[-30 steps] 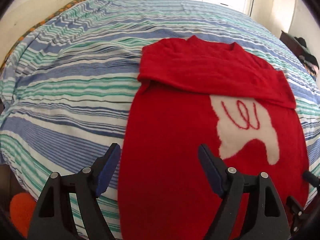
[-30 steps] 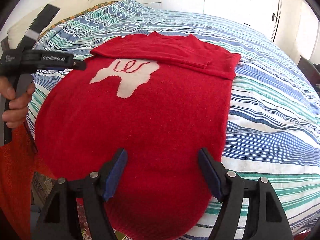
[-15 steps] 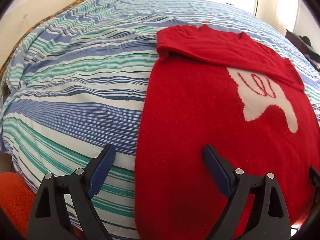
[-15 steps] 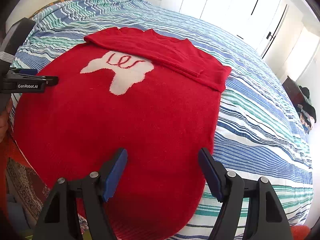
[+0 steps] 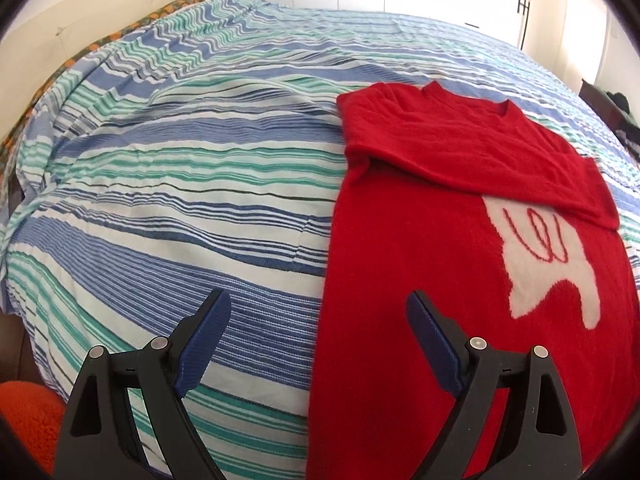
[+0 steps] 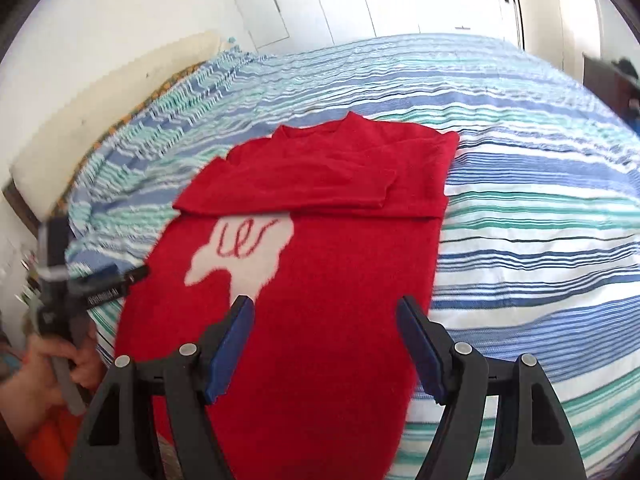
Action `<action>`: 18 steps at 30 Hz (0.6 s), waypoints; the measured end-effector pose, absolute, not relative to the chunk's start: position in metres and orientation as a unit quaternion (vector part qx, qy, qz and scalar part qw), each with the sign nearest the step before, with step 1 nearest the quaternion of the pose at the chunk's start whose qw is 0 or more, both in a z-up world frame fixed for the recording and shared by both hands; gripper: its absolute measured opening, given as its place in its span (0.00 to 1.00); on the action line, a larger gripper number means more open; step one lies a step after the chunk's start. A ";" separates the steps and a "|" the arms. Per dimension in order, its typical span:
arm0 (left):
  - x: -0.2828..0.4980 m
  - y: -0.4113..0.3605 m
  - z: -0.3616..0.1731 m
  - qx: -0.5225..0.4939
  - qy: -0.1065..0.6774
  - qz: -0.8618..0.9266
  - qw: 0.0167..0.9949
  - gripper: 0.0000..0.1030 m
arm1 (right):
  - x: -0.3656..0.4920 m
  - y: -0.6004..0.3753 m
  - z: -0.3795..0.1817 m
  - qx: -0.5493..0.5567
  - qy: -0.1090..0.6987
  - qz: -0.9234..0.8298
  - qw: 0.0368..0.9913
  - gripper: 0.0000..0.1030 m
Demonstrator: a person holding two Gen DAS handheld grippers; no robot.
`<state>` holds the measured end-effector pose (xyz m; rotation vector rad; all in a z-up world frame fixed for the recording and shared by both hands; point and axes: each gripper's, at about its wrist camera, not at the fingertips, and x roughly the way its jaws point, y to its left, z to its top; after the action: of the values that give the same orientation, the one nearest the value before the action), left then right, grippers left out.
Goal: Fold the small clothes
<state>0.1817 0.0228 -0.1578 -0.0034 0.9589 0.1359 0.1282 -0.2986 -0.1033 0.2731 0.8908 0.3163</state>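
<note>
red sweater [image 5: 460,288] is flat on the striped bed [image 5: 180,184] with sleeves folded in, left gripper [image 5: 318,344] and right gripper [image 6: 326,344] both hover with jaws spread and empty, so grabbing only one layer at the hem could wreck the fold

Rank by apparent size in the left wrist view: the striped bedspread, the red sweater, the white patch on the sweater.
1. Striped bedspread, fills most of the view.
2. Red sweater, nearer the camera, so somewhat enlarged.
3. White patch, clearly smallest.
</note>
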 end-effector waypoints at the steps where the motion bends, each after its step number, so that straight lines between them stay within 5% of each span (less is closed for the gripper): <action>1: 0.182 0.026 -0.165 -0.005 0.469 0.067 0.881 0.88 | 0.145 -0.310 -0.100 0.183 0.427 0.166 0.870 0.71; 6: 0.178 0.032 -0.174 -0.027 0.472 0.065 0.879 0.89 | 0.228 -0.336 -0.115 0.325 0.460 0.184 0.805 0.64; 12: 0.177 0.033 -0.175 -0.026 0.470 0.063 0.880 0.91 | 0.281 -0.327 -0.153 0.310 0.519 0.124 0.787 0.53; 13: 0.177 0.033 -0.176 -0.024 0.470 0.063 0.880 0.91 | 0.286 -0.323 -0.160 0.308 0.530 0.124 0.780 0.49; 15: 0.177 0.033 -0.176 -0.021 0.469 0.063 0.881 0.92 | 0.292 -0.314 -0.175 0.306 0.561 0.123 0.759 0.15; 18: 0.176 0.034 -0.176 -0.022 0.470 0.064 0.880 0.92 | 0.288 -0.314 -0.162 0.291 0.537 0.127 0.782 0.09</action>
<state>0.1764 0.0338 -0.1760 -0.0449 0.9795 0.1333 0.2880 -0.3138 -0.1620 0.6285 1.1592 0.2736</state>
